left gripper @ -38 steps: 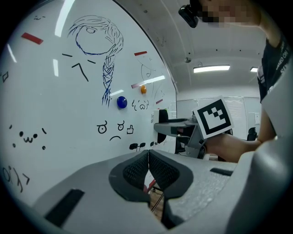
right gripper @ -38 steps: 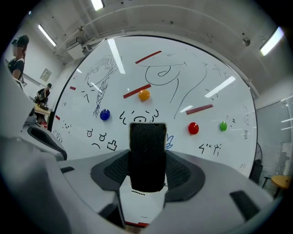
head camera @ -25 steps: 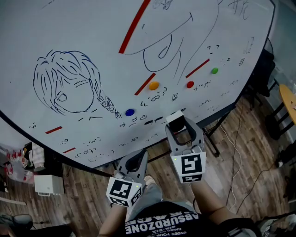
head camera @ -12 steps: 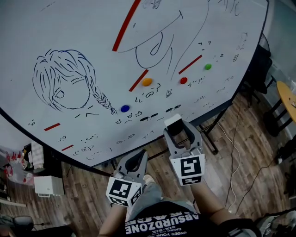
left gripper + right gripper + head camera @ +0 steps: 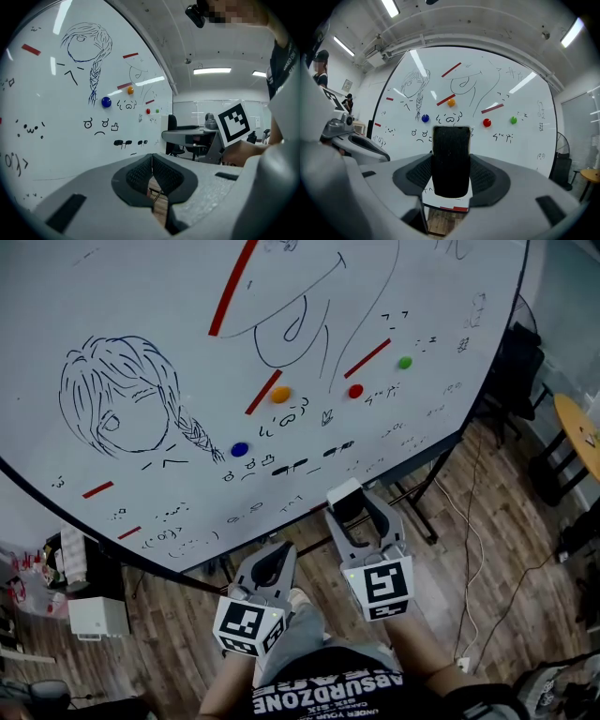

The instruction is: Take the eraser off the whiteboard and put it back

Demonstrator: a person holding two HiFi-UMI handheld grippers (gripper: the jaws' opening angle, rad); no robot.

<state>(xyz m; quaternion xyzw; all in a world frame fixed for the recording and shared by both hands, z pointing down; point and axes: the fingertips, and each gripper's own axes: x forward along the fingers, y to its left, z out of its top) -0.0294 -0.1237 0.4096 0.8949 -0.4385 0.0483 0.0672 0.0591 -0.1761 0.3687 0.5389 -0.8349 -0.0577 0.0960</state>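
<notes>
Whiteboard (image 5: pixel 141 287) bears drawings (image 5: pixel 122 399), red strips (image 5: pixel 232 287) — and four coloured magnets (image 5: pixel 279 394).

Black T-shirt (image 5: pixel 328 685): white print "ABSURDZONE", upside down, just behind the left tongs (image 5: pixel 278 549) and right tongs (image 5: pixel 352 505).
White whiteboard (image 5: pixel 141 287): hand-drawn emoticon faces ahead of both tongs; other scribbles unreadable.
Left marker cube (image 5: pixel 248 626), right marker cube (image 5: pixel 380 584): black-and-white square codes.

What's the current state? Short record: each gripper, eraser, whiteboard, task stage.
left gripper: jaws together, nothing between them
right gripper: shut on the eraser
eraser: black felt side towards the right gripper view, off the whiteboard
whiteboard: ink drawings, red strips, blue magnet, orange magnet, red magnet, green magnet
task stage: eraser taken off, not yet put back
</notes>
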